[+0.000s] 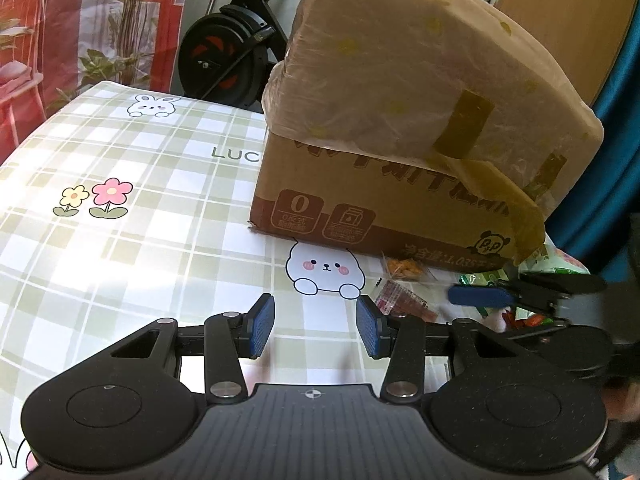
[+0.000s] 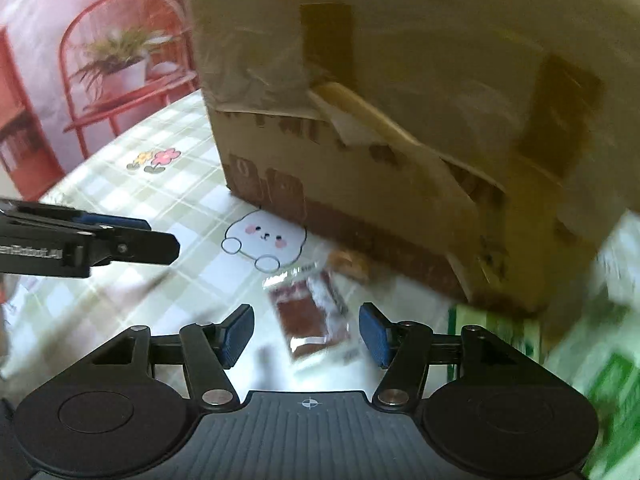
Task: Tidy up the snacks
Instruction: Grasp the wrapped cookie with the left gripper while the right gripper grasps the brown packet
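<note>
Both sets of tongs are released, nothing between the pads. Left tongs [image 1: 315, 326] hang over bare checked tablecloth on the tabletop [image 1: 140, 240], beside the printed white bear. Right tongs [image 2: 307, 334] sit above a small clear packet of reddish-brown snack [image 2: 310, 312] lying flat on the cloth; the pads straddle it from above but I can't tell whether they touch it, and the right view is smeared with motion blur.

Where the snacks are: all loose on the cloth at the foot of the brown cardboard box [image 1: 360, 208], near its front edge. A small orange-filled packet [image 1: 404, 269] is just beside the box wall, the reddish one next to it, green wrappers [image 1: 556, 264] further right.

Risks as I judge them:
- Flat, slick packet on slick cloth: pads closing from above could skid off or pinch the tablecloth with it and drag the cloth.
- A loose strip of yellowish tape [image 1: 516, 208] hangs off the box corner right over the snack pile. Tongs lifting there could snag it.
- The plastic-wrapped tan bundle [image 1: 420, 72] sits tilted on top of the box, overhanging. A knock to the box could tip it onto the snacks.
- The two tongs are near each other, so they could collide if both go for the same packet.
</note>
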The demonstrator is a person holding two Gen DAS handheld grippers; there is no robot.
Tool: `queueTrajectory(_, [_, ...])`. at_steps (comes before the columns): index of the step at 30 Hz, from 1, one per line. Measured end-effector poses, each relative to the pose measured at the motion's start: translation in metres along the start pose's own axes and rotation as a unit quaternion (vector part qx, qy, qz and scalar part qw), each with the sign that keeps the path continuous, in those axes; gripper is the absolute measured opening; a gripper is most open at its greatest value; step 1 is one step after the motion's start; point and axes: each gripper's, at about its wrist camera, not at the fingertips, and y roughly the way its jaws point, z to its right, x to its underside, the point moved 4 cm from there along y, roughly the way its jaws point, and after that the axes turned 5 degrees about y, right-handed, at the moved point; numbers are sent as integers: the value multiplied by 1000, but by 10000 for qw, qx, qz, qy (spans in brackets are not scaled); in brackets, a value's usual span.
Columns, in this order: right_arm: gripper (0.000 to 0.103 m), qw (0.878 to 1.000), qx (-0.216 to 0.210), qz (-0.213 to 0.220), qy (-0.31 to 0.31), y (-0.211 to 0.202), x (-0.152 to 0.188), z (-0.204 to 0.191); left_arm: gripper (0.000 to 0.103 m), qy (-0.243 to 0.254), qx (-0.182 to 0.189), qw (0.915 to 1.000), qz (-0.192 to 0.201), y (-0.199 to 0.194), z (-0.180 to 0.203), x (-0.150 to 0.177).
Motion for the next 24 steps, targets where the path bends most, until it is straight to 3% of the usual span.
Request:
queueTrajectory(6, [59, 9997, -47, -215, -100, 23, 1, -2, 47, 17, 7, 10000, 13, -2, 0, 0])
queueTrajectory(7, [52, 9997, -59, -226, -112, 20, 3, -2, 47, 20, 2, 10000, 4, -2, 0, -1])
queueTrajectory(11, [43, 9994, -37, -221, -267, 6, 17, -7, 47, 80, 34, 10000, -41, 3, 4, -3])
queueTrajectory(19, [40, 9967, 626, 5, 524, -23, 44, 36, 48, 527, 300, 9980, -171, 30, 39, -15])
queueTrajectory(24, [41, 9947, 630, 156, 798, -30, 54, 50, 48, 684, 410, 9967, -148, 57, 59, -26])
